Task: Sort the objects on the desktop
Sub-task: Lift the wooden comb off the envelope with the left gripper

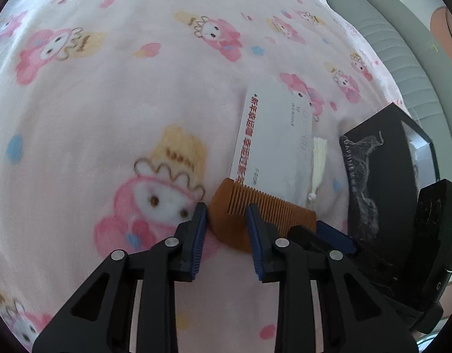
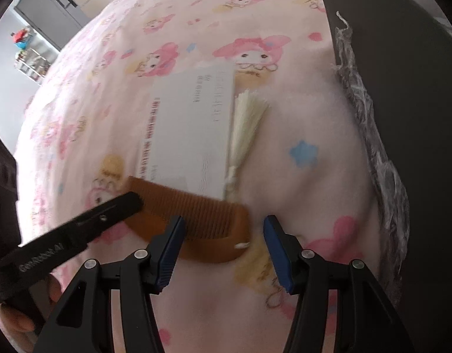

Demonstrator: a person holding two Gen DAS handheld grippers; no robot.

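Now the wooden comb (image 1: 255, 214) lies on the pink cartoon-print blanket (image 1: 108, 88), white card (image 1: 273, 135) at its 12 o'clock — left gripper (image 1: 226, 229) spread astride its end, right gripper (image 2: 224, 241) released beside it.

Not much readable here tbh. The white card (image 1: 273, 135) lying just above the comb (image 1: 255, 214) has a line of red Chinese characters down its long edge, too blurry to make out, plus faint grey print where I can only catch "TO". The black box (image 1: 381, 182) right of the comb says something like "DAPHNE" in pale letters. The left gripper's arm (image 2: 40, 260) reads roughly "GenRobot.AI".
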